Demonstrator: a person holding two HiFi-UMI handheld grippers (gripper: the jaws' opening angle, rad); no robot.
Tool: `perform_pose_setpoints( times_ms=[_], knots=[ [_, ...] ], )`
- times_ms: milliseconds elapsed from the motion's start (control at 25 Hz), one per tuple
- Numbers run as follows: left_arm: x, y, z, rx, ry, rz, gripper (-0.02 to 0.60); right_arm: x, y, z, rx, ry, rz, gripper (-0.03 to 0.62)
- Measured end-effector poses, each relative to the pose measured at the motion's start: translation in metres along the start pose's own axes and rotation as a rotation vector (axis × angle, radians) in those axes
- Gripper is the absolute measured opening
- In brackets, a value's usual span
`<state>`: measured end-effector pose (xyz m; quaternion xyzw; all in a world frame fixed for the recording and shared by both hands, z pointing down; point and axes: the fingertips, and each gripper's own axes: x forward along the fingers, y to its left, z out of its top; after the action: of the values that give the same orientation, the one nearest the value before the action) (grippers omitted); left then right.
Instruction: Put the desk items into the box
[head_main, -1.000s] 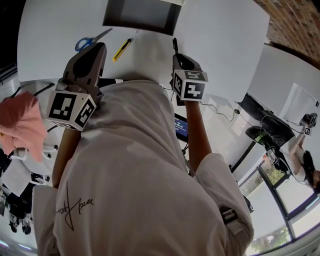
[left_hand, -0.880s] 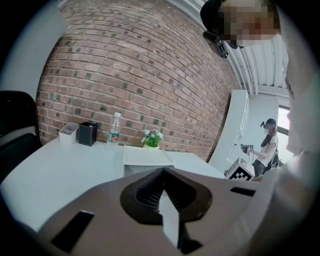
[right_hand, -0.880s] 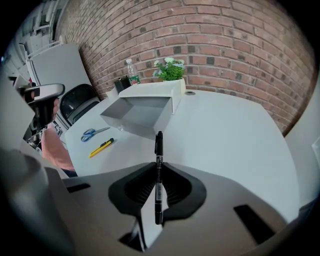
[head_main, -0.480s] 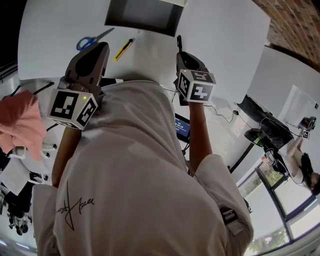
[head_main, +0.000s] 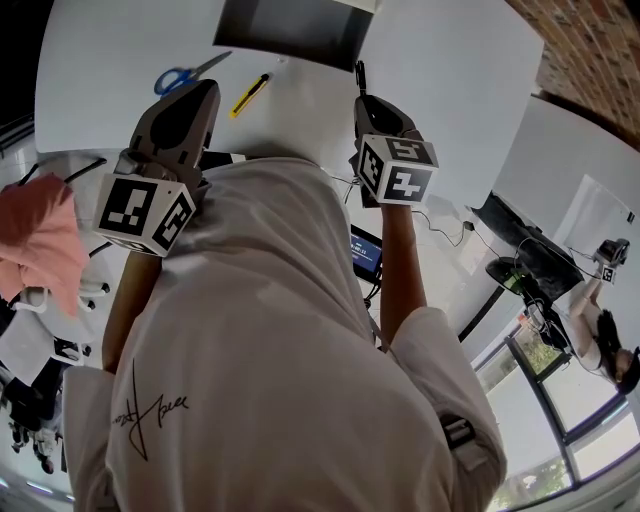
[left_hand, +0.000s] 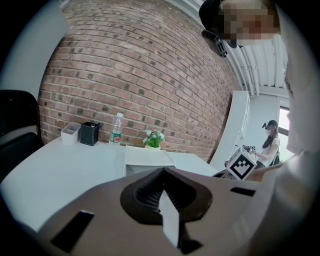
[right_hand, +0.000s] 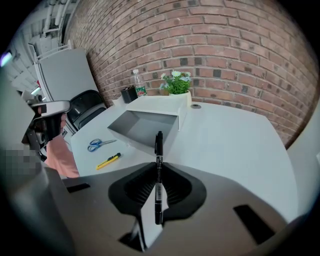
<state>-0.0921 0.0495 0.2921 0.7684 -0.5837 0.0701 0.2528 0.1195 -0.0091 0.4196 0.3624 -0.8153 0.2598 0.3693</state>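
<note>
The black pen (right_hand: 158, 145) stands upright, pinched in the right claw (right_hand: 159, 172), just short of the open white box (right_hand: 145, 122) on the worktop (right_hand: 235, 145). Left of the box lie blue scissors (right_hand: 101, 144) and a yellow cutter (right_hand: 108, 160). The left claw (left_hand: 162, 192) is clenched on nothing.

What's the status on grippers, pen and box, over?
Right gripper shut on black pen. Left gripper shut, empty. Box open ahead; scissors, yellow knife lying on desk. Nothing between pen and box.
</note>
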Motion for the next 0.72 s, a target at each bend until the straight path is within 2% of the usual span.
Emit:
perform_pose_setpoints(
  times_ms=[720],
  knots=[
    [-0.007, 0.008, -0.001, -0.008, -0.001, 0.016, 0.006, 0.001, 0.023, 0.038, -0.077, -0.043, 0.044, 0.058]
  ],
)
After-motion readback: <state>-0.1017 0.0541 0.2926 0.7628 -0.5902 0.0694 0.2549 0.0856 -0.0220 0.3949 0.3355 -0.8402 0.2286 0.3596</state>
